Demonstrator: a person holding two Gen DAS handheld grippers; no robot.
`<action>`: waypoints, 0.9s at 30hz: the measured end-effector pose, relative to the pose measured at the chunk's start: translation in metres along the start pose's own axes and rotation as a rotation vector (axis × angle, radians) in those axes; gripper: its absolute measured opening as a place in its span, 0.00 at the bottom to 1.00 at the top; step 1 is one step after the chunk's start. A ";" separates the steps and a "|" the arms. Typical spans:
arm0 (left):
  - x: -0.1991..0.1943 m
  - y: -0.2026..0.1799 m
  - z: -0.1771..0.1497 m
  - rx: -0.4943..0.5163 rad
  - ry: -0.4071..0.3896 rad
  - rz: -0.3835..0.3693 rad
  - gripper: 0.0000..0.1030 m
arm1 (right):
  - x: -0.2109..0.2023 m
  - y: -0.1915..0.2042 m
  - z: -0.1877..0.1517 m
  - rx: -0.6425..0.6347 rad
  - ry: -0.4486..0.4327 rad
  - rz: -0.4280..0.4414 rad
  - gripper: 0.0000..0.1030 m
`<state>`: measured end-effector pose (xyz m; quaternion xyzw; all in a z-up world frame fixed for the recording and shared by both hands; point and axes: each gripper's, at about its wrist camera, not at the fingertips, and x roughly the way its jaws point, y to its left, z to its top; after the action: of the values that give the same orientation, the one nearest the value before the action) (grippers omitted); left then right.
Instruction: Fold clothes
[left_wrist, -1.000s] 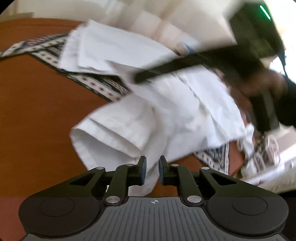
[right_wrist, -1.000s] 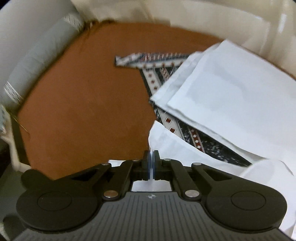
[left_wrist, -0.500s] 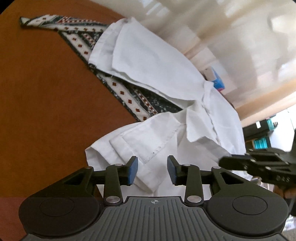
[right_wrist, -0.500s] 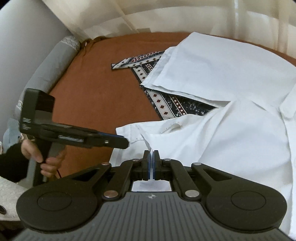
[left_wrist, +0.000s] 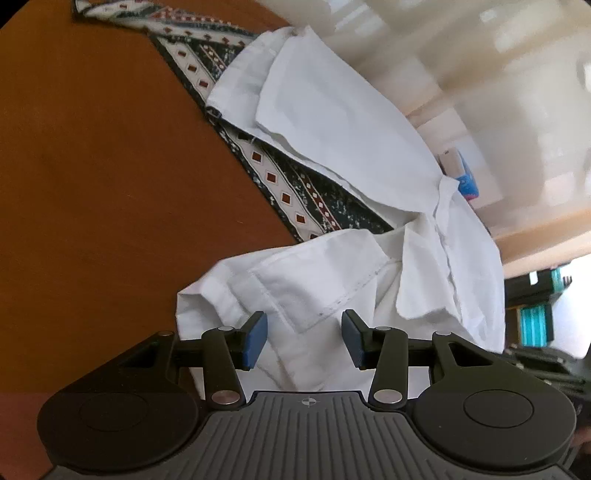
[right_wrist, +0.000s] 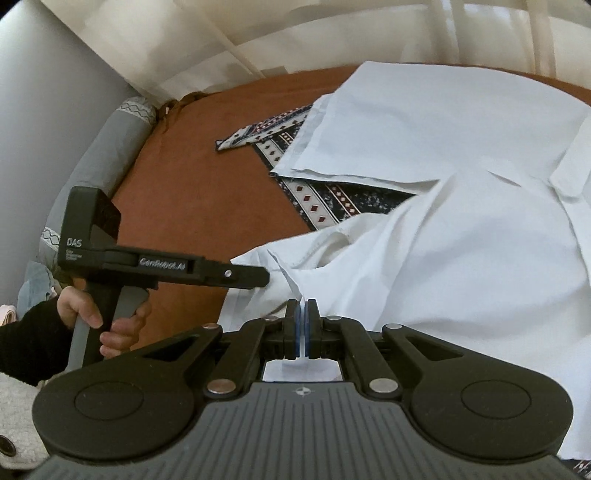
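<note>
step: sleeve fold | right tongs (right_wrist: 303, 314) are pinching white shirt (right_wrist: 461, 258) | left tongs (left_wrist: 303, 336) are hanging agape over cuff (left_wrist: 295, 291) | you are needing a deep bite before closing

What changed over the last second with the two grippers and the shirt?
The left gripper opened wide and now sits at the white shirt's cuff end, gripping nothing. The shirt went from bunched to spread over the patterned cloth. The right gripper stayed shut on the white shirt's edge.

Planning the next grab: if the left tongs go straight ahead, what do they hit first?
The white shirt: its folded sleeve edge lies right between the open left tongs, though the exact gap is unclear.
</note>
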<state>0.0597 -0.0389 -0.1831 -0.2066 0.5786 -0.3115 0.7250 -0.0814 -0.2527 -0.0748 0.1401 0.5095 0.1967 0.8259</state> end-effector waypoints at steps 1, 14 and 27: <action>0.002 0.000 0.000 -0.009 0.001 -0.004 0.52 | -0.001 -0.001 0.000 0.000 -0.001 0.000 0.03; -0.045 -0.036 0.037 0.151 -0.198 0.062 0.00 | -0.014 0.008 0.014 -0.032 -0.061 0.105 0.03; -0.016 -0.011 0.154 0.212 -0.241 0.121 0.00 | 0.022 0.046 0.107 -0.025 -0.203 0.131 0.03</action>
<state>0.2043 -0.0457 -0.1266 -0.1295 0.4625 -0.2996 0.8243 0.0154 -0.2048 -0.0250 0.1819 0.4103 0.2416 0.8603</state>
